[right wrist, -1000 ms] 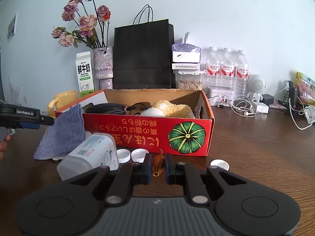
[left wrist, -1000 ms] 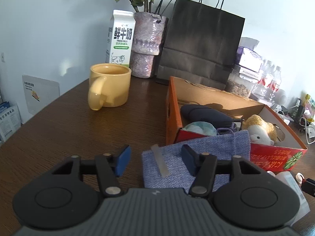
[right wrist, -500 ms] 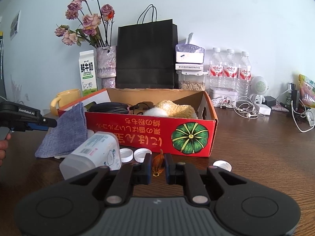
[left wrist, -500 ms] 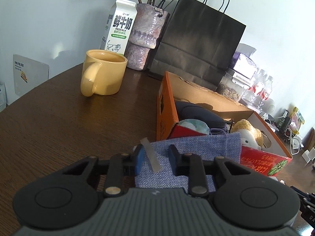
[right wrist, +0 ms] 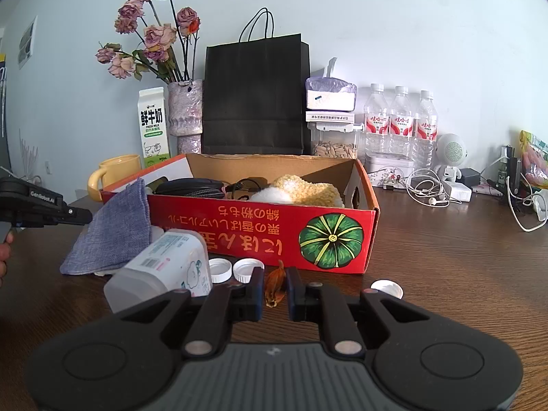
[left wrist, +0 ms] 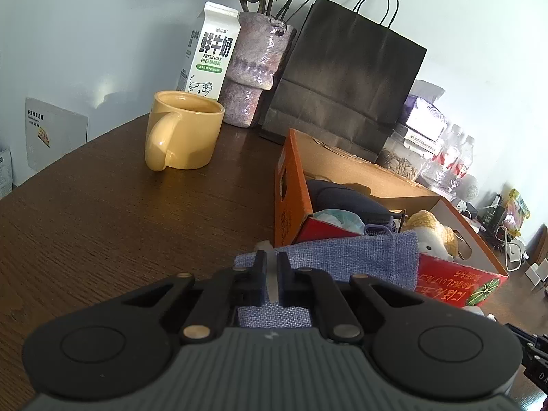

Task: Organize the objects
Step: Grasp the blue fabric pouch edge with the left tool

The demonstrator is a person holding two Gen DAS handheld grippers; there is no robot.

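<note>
In your left wrist view, your left gripper (left wrist: 273, 275) has just been closing, and its jaws now pinch the pale tag (left wrist: 272, 282) of the blue cloth pouch (left wrist: 346, 257), which leans against the red box (left wrist: 455, 279) on the table (left wrist: 102, 226).

In your right wrist view, your right gripper (right wrist: 275, 286) is clamped on a dried orange flower (right wrist: 275, 287), just in front of the box, near three white caps (right wrist: 248, 270).

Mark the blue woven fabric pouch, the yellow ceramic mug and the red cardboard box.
Blue woven fabric pouch (left wrist: 359, 257): left wrist view, front face.
Yellow ceramic mug (left wrist: 191, 133): left wrist view, side wall.
Red cardboard box (right wrist: 239, 229): right wrist view, printed front wall.
</note>
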